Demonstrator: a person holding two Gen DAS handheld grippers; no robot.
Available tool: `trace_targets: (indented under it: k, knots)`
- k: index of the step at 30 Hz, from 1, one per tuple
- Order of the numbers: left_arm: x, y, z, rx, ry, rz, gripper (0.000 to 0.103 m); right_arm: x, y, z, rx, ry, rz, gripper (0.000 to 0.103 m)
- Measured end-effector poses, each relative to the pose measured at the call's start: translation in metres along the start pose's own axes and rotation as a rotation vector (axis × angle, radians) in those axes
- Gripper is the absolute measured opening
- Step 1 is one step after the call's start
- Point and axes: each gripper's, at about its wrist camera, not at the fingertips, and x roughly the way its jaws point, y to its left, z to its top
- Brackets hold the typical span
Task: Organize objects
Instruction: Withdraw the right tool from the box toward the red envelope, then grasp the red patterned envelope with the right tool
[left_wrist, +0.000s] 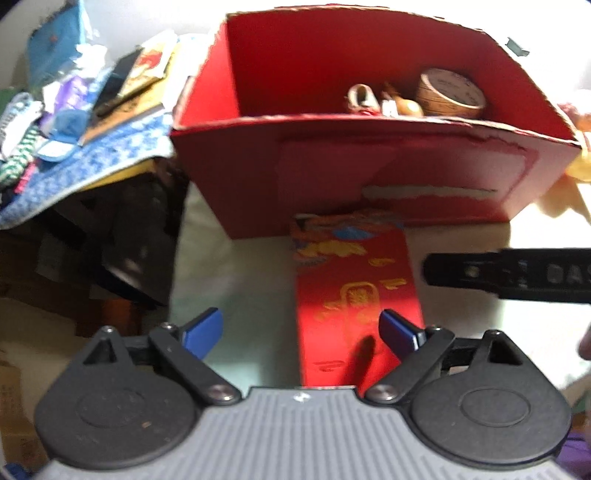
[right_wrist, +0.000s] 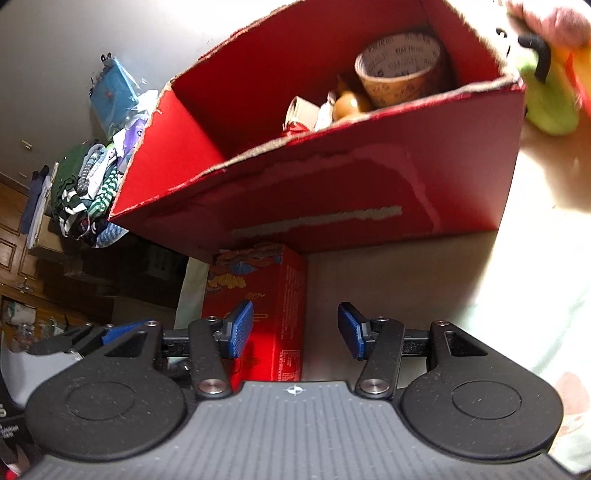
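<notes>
I am seeing both the left hand-held gripper (left_wrist: 301, 330) and right hand-held gripper (right_wrist: 295, 329) spread wide, gripping nothing. A red packet (left_wrist: 354, 295) is lying on the table (left_wrist: 251, 280), touching the red box (left_wrist: 332, 177) holding a tape roll (left_wrist: 450, 92).

Left hand-held gripper (left_wrist: 301, 330) and right hand-held gripper (right_wrist: 295, 330) both gape, gripping nothing.

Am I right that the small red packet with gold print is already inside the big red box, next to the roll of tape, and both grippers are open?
Not quite: the small red packet lies on the table in front of the big red box, not inside it, as the left wrist view shows. The roll of tape is in the box, and the left gripper and right gripper are open.
</notes>
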Motion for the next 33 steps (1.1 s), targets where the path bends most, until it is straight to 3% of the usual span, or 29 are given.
trace_targets:
  k: [3, 18, 24, 33]
  knots:
    - [0.002, -0.006, -0.003, 0.026, -0.001, -0.063, 0.094, 0.008, 0.002, -0.001, 0.001, 0.035, 0.029, 0.055]
    - [0.015, -0.012, 0.002, 0.104, -0.016, -0.113, 0.091, 0.033, 0.001, -0.001, 0.050, 0.104, 0.083, 0.053]
    - [0.017, -0.012, 0.006, 0.118, -0.001, -0.160, 0.085, 0.031, -0.005, -0.002, 0.070, 0.116, 0.100, 0.051]
    - [0.013, -0.028, 0.007, 0.182, 0.018, -0.209, 0.084, 0.017, -0.016, -0.005, 0.114, 0.117, 0.096, 0.048]
